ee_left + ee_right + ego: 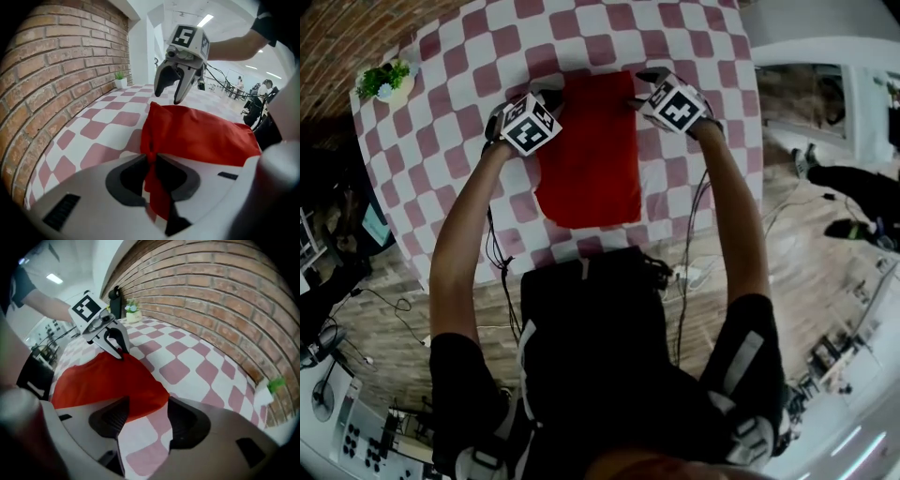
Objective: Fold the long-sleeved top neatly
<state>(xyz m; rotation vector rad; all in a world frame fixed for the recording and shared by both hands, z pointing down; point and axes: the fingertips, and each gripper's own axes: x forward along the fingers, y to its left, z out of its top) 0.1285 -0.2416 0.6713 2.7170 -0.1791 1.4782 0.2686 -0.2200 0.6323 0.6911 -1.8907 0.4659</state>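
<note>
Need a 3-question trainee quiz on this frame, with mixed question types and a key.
1. True or false: the left gripper is pinching the red top.
2. Pick one: the right gripper has its jaws A) apart, B) clamped on cloth, C) out of view.
3. Short answer: what stands at the corner of the table at the upper left of the head view?

Key: 1 true. 2 A. 3 a small potted plant.
</note>
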